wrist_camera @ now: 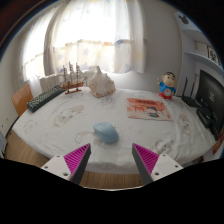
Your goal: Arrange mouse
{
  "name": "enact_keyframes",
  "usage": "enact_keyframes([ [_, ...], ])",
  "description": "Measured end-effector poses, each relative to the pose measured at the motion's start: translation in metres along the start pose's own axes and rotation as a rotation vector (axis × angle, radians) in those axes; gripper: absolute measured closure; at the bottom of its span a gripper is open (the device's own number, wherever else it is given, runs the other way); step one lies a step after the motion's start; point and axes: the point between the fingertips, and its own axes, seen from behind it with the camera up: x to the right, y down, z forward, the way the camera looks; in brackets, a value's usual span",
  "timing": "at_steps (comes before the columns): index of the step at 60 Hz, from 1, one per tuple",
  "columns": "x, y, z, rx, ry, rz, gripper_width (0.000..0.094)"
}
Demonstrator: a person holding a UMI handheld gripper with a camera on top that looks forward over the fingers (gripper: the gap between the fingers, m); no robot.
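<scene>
I'm looking into a bright room with a curtained window [95, 35] behind a table [60, 125] spread with a pale patterned cloth. Working down by size: one dark monitor [212, 92] at the right end of the table, one large pale seashell [101, 83] near the far edge, one flat book or magazine [148, 107] with a reddish cover lying right of centre, one dark keyboard [45, 97] angled along the far left, one model sailing ship [71, 77] just left of the shell, one toy figure [169, 86] in blue and yellow standing beyond the magazine, and one mouse [105, 131], pale blue-grey, the smallest of the lot.

The mouse sits alone on the cloth, just ahead of my gripper [112, 157] and roughly centred between the two fingers' line, not yet between them. The fingers [77, 159] are spread wide, pink pads facing inward, holding nothing.

I'd judge the mouse light and rigid, a smooth plastic shell that could slip if I pinch on the domed top. Best bet is to take it across its two long flanks, low down where the sides are flatter, with modest squeeze. I can't tell whether a cable trails from it. The cloth beneath may drag or bunch if I slide rather than lift.
</scene>
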Motion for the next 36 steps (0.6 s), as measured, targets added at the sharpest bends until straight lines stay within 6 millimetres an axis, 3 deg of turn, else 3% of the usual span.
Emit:
enact_keyframes([
  [16,0.0,0.0,0.076,0.001,0.023,0.047,0.0075],
  [36,0.002,-0.021,0.13,0.018,0.047,0.046,0.0076],
])
